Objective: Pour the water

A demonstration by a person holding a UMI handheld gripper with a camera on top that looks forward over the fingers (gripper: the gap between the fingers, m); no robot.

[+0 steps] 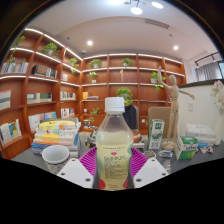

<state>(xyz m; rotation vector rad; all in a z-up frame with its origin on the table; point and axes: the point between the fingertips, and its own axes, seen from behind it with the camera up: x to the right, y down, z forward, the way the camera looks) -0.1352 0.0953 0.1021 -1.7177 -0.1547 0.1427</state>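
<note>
Wooden shelving (pixel 60 75) wraps the back of the room, its compartments holding books, boxes and small potted plants (pixel 50 47), with recessed ceiling lights (pixel 137 10) glowing overhead. Off to one side I see a pale wooden mannequin figure (pixel 175 105) standing with an arm raised, and a second pale figure (pixel 218 110) at the far edge. Nearer, the desk (pixel 190 160) carries a stack of books (pixel 50 135), a small green-and-white carton (pixel 156 130) and a few green items I cannot make out clearly.

My gripper (pixel 113 160) sits low and central, and the bottle (pixel 114 140) stands directly between its fingers (pixel 76 172). It is a clear plastic bottle with a white cap and a label with red print, upright, filled with a pale liquid. The purple pads (pixel 88 160) show on both sides of its lower body, and they appear to press against it, so I read the fingers as pinching the bottle, though the contact itself is partly hidden behind the bottle's base.

Just beside the left-hand finger, a white cup (pixel 55 156) sits on the desk, mouth up, close to the bottle but apart from it. I cannot tell what is in the cup.
</note>
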